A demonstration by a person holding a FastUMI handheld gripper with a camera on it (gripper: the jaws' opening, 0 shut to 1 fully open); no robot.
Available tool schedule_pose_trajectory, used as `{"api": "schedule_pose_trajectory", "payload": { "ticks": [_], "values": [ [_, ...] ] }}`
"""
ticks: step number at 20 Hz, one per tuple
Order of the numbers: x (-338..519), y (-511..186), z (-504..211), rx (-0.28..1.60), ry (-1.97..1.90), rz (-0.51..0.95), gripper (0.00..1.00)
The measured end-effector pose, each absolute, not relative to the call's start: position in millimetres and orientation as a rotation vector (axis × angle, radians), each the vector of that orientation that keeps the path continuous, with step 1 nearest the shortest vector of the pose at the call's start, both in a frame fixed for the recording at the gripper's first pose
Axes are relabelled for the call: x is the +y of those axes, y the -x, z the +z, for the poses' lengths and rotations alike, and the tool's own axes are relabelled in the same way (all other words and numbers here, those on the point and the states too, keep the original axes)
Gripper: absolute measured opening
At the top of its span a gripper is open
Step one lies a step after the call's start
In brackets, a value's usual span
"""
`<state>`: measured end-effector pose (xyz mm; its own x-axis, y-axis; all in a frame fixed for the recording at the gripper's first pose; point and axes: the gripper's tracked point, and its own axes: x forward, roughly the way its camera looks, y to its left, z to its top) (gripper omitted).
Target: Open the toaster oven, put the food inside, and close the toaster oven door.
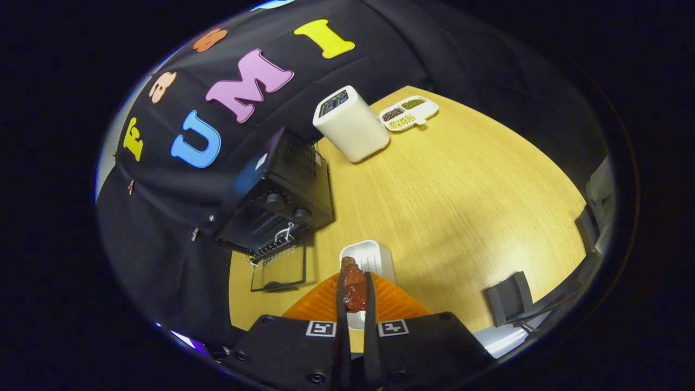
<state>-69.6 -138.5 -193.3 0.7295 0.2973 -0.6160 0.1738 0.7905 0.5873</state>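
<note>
Toaster oven [277,201] left of tray [374,255]

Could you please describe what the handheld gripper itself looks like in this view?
The gripper has two long, thin parallel fingers running forward from a dark, boxy body with screw holes at its corners. Each half of the body carries a square black-and-white marker tag, and ribbed orange panels fan out behind the fingers.
</note>
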Motion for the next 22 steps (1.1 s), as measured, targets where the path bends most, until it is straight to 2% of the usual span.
{"api": "schedule_pose_trajectory", "payload": {
  "ticks": [5, 14, 22],
  "values": [
    [-49.9, 76.2, -152.9, 0.653, -0.771, 0.073, 0.13],
    [98.1, 23.8, -178.3, 0.6, -0.823, 0.2, 0.13],
    [141.9, -56.4, -203.3, 0.453, -0.894, 0.195, 0.13]
  ]
}}
